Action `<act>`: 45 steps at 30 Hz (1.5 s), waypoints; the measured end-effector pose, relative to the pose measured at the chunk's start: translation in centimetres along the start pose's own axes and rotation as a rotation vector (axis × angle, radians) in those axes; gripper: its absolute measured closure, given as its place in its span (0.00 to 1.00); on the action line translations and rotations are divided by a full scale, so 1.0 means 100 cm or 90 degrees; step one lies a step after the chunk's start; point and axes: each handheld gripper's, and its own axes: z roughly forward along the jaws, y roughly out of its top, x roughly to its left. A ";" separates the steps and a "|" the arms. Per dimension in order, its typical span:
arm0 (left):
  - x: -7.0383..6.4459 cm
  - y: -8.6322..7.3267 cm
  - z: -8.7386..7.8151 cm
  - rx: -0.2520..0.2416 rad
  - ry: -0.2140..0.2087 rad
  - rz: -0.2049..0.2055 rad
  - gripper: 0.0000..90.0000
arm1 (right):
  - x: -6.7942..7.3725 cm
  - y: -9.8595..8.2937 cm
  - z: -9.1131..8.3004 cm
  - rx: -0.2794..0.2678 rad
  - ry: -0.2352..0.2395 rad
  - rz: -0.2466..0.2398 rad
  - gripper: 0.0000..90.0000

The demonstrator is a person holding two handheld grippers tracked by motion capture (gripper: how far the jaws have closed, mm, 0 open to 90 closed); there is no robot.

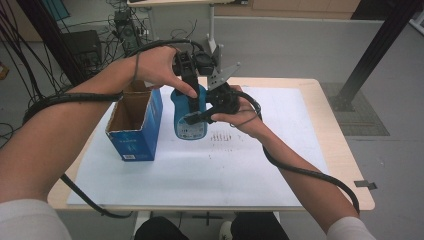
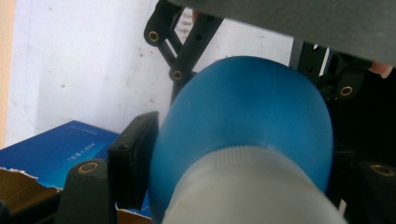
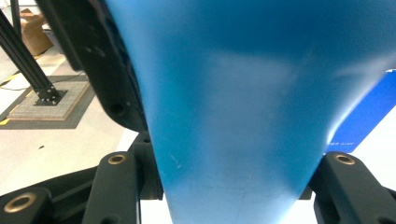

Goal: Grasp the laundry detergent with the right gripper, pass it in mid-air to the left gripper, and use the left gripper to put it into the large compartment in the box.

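Observation:
A blue bottle [image 1: 186, 126] with a pale label stands upright on the white sheet [image 1: 210, 170] near the table's middle. My left gripper [image 1: 192, 106] comes down on it from above, and its jaws press both sides of the bottle [image 2: 243, 116] just below a whitish ribbed top. My right gripper [image 1: 201, 116] reaches in from the right, its jaws closed against the bottle's sides [image 3: 233, 116] lower down. Both hands sit close together over the bottle.
An open blue cardboard box [image 1: 135, 125] stands just left of the bottle, with a torn flap at its rim [image 2: 23, 182]. The wooden table [image 1: 345, 155] ends at the right. Cables and black frame posts lie on the floor beyond.

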 end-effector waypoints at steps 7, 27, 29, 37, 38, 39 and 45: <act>0.001 -0.002 0.001 0.002 -0.011 0.000 0.39 | -0.002 0.000 0.003 -0.011 0.004 -0.025 0.50; 0.002 -0.005 0.005 0.005 -0.019 0.001 0.39 | 0.001 -0.002 0.006 0.005 0.008 0.003 0.50; 0.002 -0.005 0.005 0.008 -0.020 0.002 0.39 | 0.001 -0.002 0.007 0.007 0.008 0.004 0.50; 0.002 -0.005 0.005 0.007 -0.019 0.002 0.40 | -0.002 -0.003 0.009 -0.007 0.010 -0.018 0.50; 0.002 -0.005 0.005 0.005 -0.019 0.001 0.40 | -0.002 -0.003 0.009 -0.006 0.010 -0.016 0.49; 0.002 -0.005 0.005 0.004 -0.019 0.000 0.40 | 0.000 -0.003 0.007 0.004 0.010 0.002 0.49; 0.002 -0.005 0.004 0.005 -0.019 0.000 0.40 | 0.000 -0.002 0.007 0.000 0.012 0.003 0.49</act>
